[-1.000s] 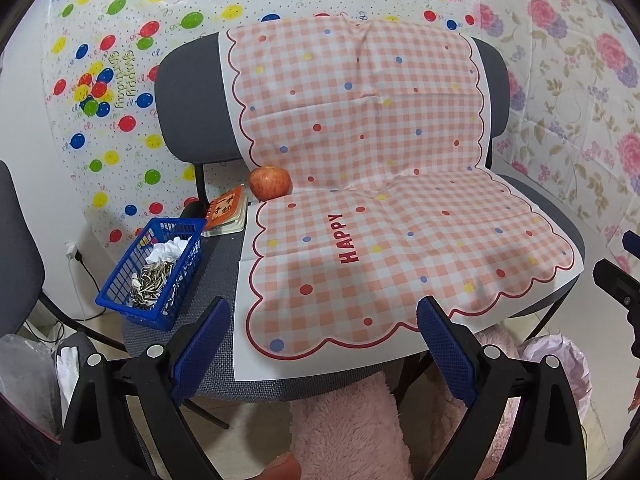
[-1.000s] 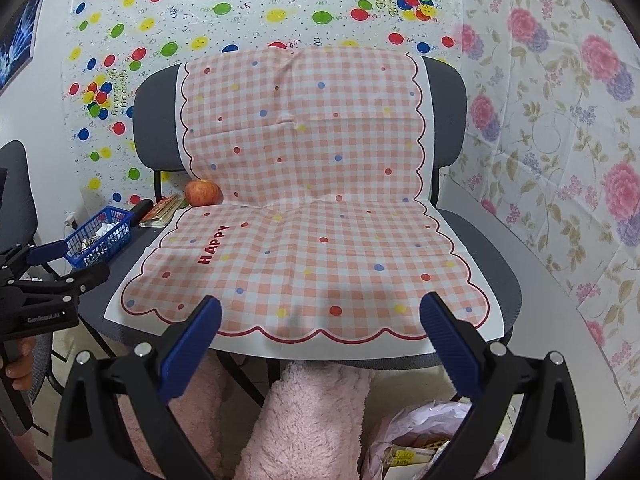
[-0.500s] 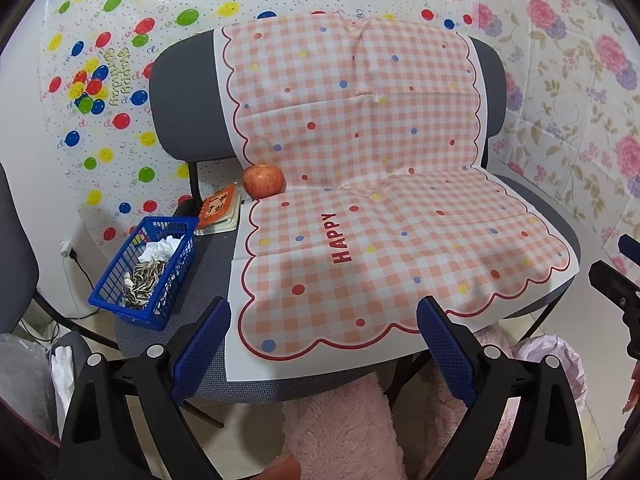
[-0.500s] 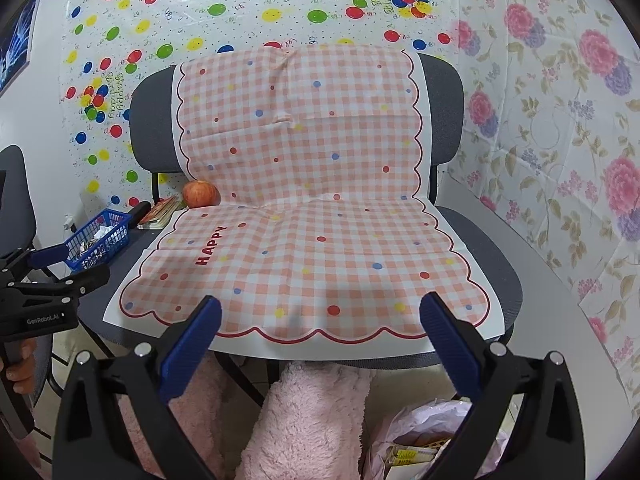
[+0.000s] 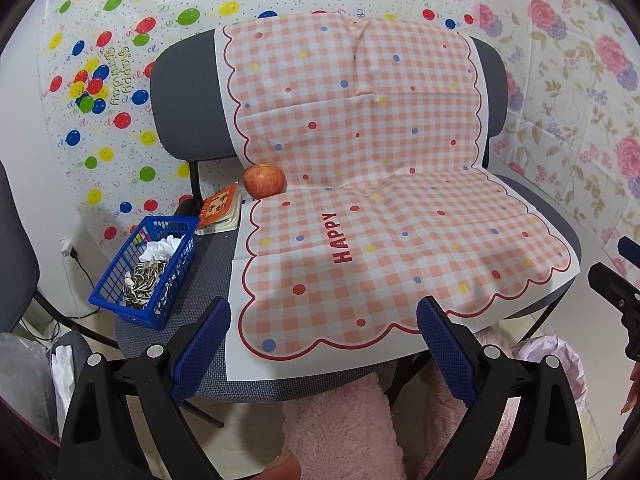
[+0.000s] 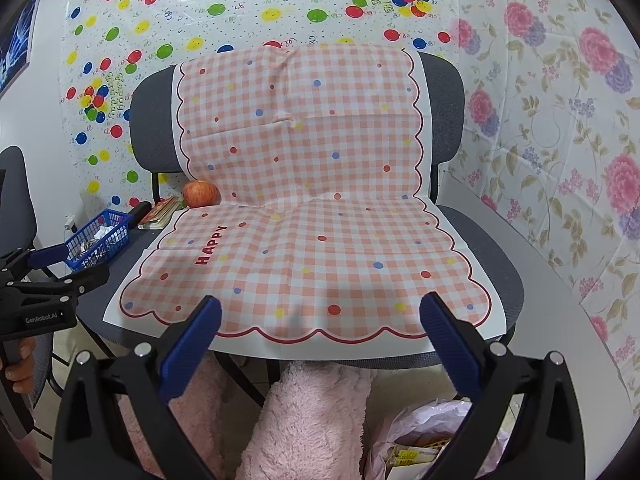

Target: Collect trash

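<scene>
A blue basket (image 5: 120,300) sits at the chair's left edge; it holds sunflower seed shells (image 5: 140,278) and crumpled white tissue (image 5: 162,248). It also shows in the right wrist view (image 6: 120,236). My left gripper (image 5: 324,320) is open and empty, in front of the seat's front edge, right of the basket. My right gripper (image 6: 320,316) is open and empty, in front of the seat's middle. A pink trash bag (image 6: 432,440) with wrappers stands on the floor below the seat's right side, also seen in the left wrist view (image 5: 560,360).
A grey double chair (image 5: 180,92) carries a pink checked "HAPPY" cloth (image 5: 380,220). A red apple (image 5: 264,180) and an orange booklet (image 5: 220,208) lie at the seat's back left. Pink fluffy legs (image 6: 312,420) are below. Another chair (image 5: 16,248) stands left.
The left gripper has drifted slightly right and back, so the basket and chair sit a little further left and lower in its view. The right gripper has hardly moved. Both stay open.
</scene>
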The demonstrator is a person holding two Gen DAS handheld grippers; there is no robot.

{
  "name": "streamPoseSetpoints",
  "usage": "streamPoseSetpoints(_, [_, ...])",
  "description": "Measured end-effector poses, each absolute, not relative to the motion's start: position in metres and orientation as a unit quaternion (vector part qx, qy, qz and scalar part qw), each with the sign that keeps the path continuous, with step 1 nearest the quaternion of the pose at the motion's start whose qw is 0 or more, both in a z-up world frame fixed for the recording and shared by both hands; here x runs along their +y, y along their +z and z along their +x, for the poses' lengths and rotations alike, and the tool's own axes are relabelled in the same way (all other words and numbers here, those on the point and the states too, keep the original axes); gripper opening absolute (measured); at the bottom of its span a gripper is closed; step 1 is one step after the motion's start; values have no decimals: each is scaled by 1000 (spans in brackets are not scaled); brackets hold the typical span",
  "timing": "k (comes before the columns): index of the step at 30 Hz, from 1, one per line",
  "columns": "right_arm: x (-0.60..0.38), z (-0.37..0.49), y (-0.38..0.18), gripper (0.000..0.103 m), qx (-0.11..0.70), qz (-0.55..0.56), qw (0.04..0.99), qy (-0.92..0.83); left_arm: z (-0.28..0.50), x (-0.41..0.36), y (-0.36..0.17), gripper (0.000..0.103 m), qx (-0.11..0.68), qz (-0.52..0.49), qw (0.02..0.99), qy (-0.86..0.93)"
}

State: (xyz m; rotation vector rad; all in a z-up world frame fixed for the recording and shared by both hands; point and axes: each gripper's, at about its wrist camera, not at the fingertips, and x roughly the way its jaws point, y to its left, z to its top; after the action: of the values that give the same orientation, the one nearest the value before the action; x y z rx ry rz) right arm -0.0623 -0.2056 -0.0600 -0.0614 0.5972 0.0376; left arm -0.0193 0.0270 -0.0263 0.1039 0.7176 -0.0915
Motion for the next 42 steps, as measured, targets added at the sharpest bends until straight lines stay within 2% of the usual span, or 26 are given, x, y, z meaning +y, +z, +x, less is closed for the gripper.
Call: streamPoseSetpoints(42, [-213,-60,-66,97,298,-21,954,13,-19,29,-31,93,354,53,933,-40])
